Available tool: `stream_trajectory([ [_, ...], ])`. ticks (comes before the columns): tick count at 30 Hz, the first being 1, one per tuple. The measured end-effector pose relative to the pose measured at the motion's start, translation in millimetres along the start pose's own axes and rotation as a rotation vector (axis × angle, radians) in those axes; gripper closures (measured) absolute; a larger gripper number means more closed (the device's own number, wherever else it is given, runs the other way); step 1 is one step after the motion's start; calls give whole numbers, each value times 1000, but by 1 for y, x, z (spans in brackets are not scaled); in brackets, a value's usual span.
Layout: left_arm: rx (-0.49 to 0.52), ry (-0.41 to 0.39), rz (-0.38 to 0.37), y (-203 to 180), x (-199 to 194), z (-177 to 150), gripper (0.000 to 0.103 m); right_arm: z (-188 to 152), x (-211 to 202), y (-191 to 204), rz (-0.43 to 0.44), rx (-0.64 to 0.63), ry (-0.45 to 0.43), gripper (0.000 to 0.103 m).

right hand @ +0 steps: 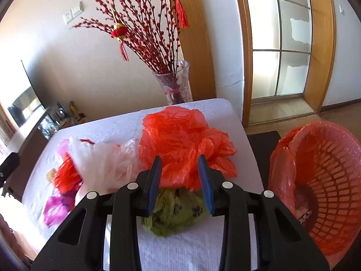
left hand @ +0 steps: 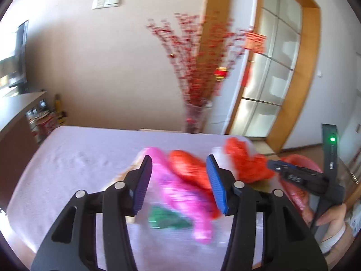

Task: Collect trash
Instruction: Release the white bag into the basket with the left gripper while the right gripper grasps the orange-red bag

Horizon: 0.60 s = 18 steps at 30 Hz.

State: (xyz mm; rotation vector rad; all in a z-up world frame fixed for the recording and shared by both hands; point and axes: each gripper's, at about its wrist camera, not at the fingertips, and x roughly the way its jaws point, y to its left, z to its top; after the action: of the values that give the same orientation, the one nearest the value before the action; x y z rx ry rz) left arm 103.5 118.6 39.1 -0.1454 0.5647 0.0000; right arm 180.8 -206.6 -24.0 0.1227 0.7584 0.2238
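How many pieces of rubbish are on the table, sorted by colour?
Red-orange: 2, the big bag and a smaller piece
White: 1
Green: 1
Pink: 1
Total: 5 that show clearly; the left view is too blurred to confirm more.

My table [right hand: 126, 122], under a white textured cloth, carries a heap of litter. A big crumpled orange bag [right hand: 180, 140] lies toward the far right, a green patterned bag [right hand: 176, 212] just near of it, a white bag [right hand: 101, 158] to their left, and pink wrappers [right hand: 56, 207] at the left edge.
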Motion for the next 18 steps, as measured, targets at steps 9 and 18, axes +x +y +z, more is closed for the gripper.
stream_trajectory([
  [9, -98, 138, 118, 84, 36, -17, 53, -10, 36, 3, -86, -15, 119, 101],
  [18, -130, 283, 122, 98, 80, -50, 54, -5, -3, 2, -42, -2, -26, 101],
])
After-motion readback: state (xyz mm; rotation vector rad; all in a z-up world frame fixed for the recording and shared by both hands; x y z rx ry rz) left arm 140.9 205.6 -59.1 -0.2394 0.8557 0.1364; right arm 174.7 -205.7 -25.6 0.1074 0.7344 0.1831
